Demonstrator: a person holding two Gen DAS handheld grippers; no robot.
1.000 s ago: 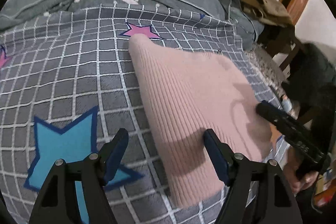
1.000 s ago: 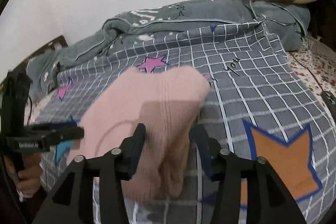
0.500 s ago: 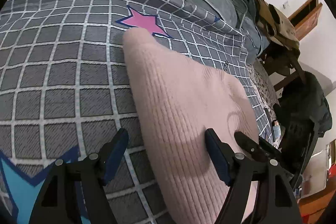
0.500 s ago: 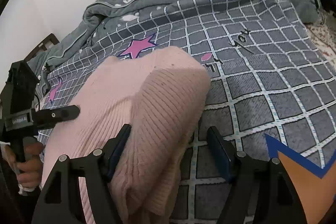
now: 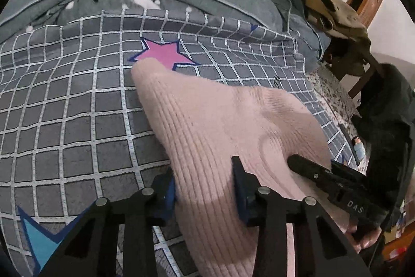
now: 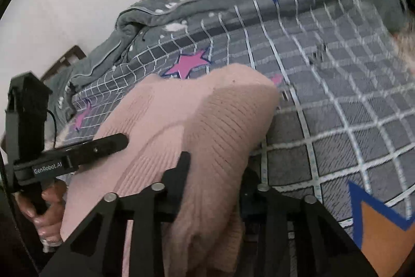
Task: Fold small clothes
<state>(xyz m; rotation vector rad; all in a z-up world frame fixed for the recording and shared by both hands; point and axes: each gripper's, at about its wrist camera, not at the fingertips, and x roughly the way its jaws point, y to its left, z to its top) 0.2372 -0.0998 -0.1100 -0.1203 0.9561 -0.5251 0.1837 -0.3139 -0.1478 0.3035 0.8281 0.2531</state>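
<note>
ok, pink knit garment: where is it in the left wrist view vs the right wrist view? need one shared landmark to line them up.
Left wrist: pink knit garment runs from centre to bottom right, its near edge between the left gripper jaws.
Right wrist: the garment fills centre and lower left, its folded edge between the right gripper jaws.
Shared landmark: the pink star on the checked bedspread, just beyond the garment's far tip.

Both wrist cams sat close, angled down across the bed (image 5: 77,121); both shared the sweater (image 5: 220,121), pink star (image 6: 192,64).
</note>
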